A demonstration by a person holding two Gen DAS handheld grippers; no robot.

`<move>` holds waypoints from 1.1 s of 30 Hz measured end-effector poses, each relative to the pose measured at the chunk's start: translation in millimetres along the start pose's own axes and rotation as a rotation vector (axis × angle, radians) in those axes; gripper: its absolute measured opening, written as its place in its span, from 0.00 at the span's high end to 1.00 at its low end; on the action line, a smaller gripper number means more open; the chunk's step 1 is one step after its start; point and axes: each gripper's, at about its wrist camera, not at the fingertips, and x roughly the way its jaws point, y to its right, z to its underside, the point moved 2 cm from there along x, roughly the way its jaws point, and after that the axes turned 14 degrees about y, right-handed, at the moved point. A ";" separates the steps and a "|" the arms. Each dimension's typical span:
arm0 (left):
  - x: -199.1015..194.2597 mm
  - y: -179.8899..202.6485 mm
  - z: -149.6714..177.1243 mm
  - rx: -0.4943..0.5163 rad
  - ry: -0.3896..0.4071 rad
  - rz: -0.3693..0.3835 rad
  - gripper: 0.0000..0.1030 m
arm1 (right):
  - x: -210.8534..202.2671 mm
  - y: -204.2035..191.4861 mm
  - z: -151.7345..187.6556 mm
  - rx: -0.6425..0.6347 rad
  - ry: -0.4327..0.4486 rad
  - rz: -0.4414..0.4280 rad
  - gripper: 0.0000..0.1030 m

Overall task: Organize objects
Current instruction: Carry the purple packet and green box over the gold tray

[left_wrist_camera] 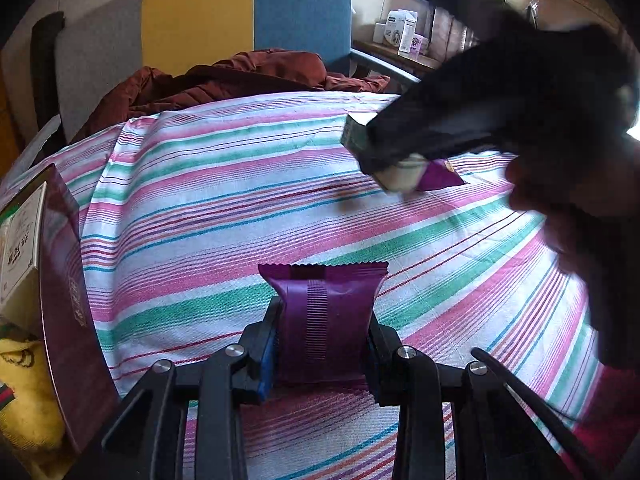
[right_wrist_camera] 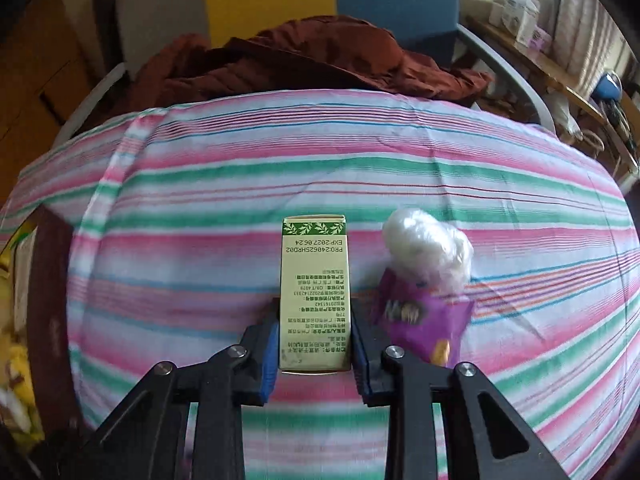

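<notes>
Striped cloth (left_wrist_camera: 240,200) covered surface. My left tool (left_wrist_camera: 322,344) pinched purple packet (left_wrist_camera: 324,312) mid-body; felt soft, crushable. My right tool (right_wrist_camera: 314,336) clamped green box (right_wrist_camera: 314,296) at flat sides; light, stiff card.

Soft window daylight from upper right, heavy fisheye bending, dark vignetted corners, motion-blurred edges.
</notes>
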 end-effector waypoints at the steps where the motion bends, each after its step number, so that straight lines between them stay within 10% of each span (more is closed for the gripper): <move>1: -0.3 0.3 -0.1 -0.003 0.000 0.001 0.66 | -9.1 -0.9 3.7 0.002 0.008 -0.018 0.72; 33: -122.6 -15.9 -10.6 -0.007 0.142 -0.080 0.66 | -19.6 -21.2 36.5 -0.085 0.038 -0.046 0.72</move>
